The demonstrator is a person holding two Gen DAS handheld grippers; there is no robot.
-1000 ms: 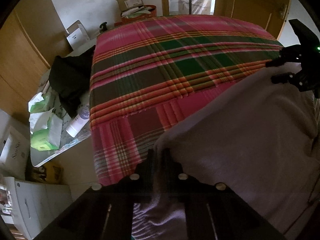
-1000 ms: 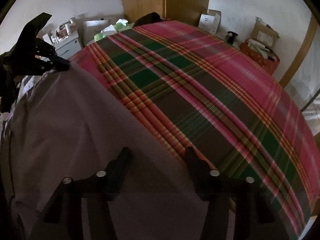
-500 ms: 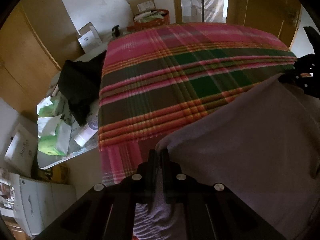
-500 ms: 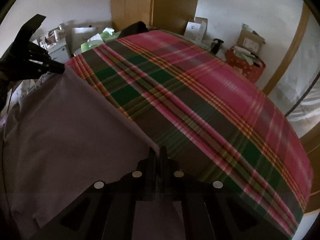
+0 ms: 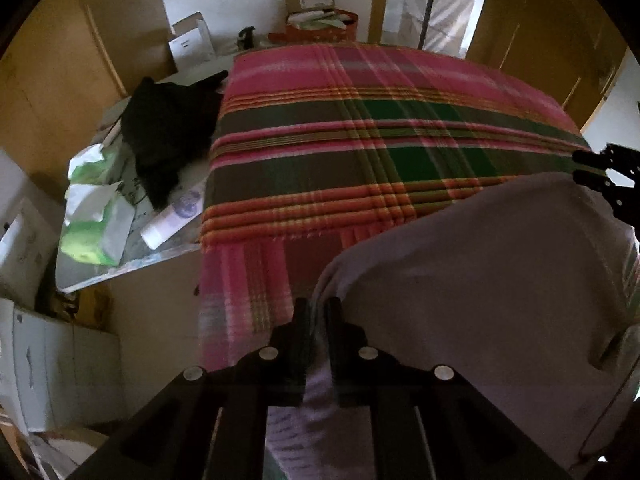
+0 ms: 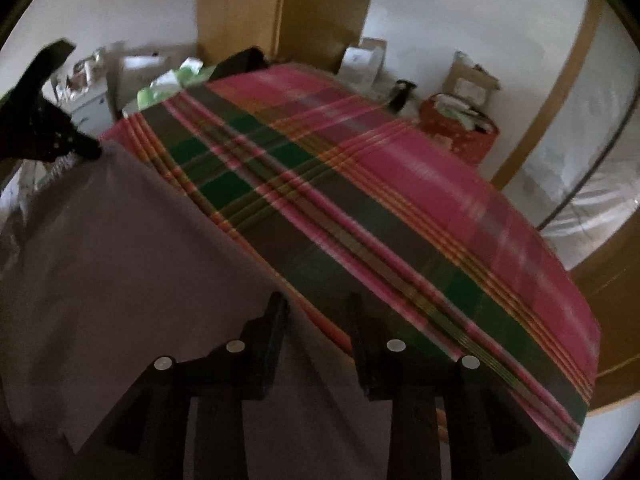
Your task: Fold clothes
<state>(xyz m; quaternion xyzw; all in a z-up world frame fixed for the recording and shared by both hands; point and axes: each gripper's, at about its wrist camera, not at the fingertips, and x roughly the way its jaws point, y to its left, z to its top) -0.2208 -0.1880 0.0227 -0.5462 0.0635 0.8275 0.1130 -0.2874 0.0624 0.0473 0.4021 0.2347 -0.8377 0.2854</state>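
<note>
Nearest, left gripper point(image 5: 317, 312) opening its jaws slightly, a corner of the pale lilac garment point(image 5: 472, 280) still pinched between them. Right gripper point(image 6: 316, 308) spreading, jaws apart, the garment's edge lying loose between them, not pressed. Garment draped over the near edge of the plaid blanket point(image 6: 360, 200). Farther left, black cloth point(image 5: 168, 132), tissue packs point(image 5: 96, 224). Beyond, red basket point(image 6: 460, 132).

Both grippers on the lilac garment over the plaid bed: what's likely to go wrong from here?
1. Right gripper is opening; its corner of the lilac garment may drop, so the fold skews.
2. Left gripper pinches only a narrow edge and is opening too; the cloth may slip.
3. The garment lies near the plaid blanket's edge and may slide off.
</note>
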